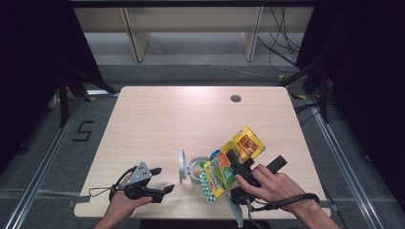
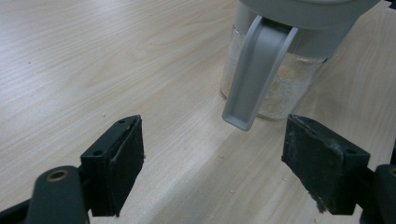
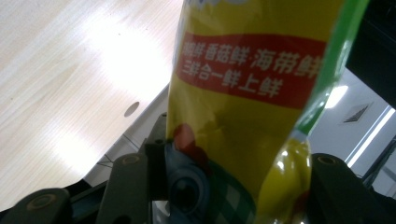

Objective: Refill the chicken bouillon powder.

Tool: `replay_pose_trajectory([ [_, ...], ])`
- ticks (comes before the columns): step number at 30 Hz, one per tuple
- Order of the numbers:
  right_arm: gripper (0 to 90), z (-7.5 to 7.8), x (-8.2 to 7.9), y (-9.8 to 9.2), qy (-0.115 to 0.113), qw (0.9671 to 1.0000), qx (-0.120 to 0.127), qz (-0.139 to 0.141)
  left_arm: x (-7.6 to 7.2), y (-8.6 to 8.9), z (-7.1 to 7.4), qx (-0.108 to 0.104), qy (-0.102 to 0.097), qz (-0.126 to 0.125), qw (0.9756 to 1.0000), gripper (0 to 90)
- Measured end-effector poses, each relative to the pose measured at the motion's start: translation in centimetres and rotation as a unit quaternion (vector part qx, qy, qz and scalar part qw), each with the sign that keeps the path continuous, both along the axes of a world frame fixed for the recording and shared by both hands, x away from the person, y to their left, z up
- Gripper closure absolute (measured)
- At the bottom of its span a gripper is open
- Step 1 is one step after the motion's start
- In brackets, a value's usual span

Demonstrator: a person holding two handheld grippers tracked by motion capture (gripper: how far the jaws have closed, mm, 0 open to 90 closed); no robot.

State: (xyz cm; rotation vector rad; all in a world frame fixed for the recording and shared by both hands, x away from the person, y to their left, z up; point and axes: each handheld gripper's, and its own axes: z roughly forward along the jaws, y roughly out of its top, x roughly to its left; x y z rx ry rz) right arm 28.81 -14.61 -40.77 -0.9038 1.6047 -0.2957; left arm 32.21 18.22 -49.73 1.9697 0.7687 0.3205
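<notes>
Right gripper [image 1: 228, 164] clamps yellow seasoning bag [image 1: 229, 164], lower centre-right of high view, tilted over jar [image 1: 196, 171]. Bag soft, crinkly, slippery: grip mid-body. Left gripper [image 1: 160, 179] open, empty.

On the table [image 1: 157, 114], the jar [image 1: 197, 171] stands near the front edge with its lid [image 1: 182, 165] raised at its left. The packet [image 1: 229, 164] hangs just right of it. The left gripper [image 1: 161, 179] sits left, well apart.
</notes>
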Motion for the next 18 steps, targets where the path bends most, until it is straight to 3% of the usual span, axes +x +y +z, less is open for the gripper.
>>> replay_pose_trajectory([
  [4,53.4,-0.06,-0.06,-0.27,-0.002,0.9999,0.014,-0.004,0.00,0.02,-0.02,0.003,0.002,0.000,1.0000,20.2],
  [6,53.4,0.17,0.02,-0.18,-0.001,1.0000,0.004,0.003,-0.01,-0.07,-0.02,-0.003,0.001,0.002,1.0000,20.2],
  [8,53.4,0.03,-0.11,-0.44,0.006,0.9998,0.018,-0.010,0.00,-0.07,-0.04,-0.002,0.001,0.001,1.0000,20.2],
  [10,53.5,0.12,-0.11,-0.50,0.004,0.9998,0.018,-0.005,0.04,0.01,-0.07,0.006,-0.001,0.002,1.0000,20.2],
  [11,53.5,0.38,-0.03,-0.33,0.005,1.0000,0.005,0.001,-0.01,-0.09,-0.12,-0.001,0.000,0.006,1.0000,20.2],
  [14,53.5,0.27,-0.21,-0.53,0.004,0.9997,0.022,-0.006,-0.07,-0.13,-0.06,-0.007,0.007,0.006,0.9999,20.2],
  [17,53.5,0.26,-0.29,-0.52,0.004,0.9997,0.023,-0.005,-0.06,-0.05,-0.10,0.001,0.009,0.006,0.9999,20.2],
  [18,53.6,0.28,-0.31,-0.50,0.006,0.9998,0.020,-0.006,-0.08,-0.11,-0.06,-0.006,0.005,0.005,1.0000,20.2],
])
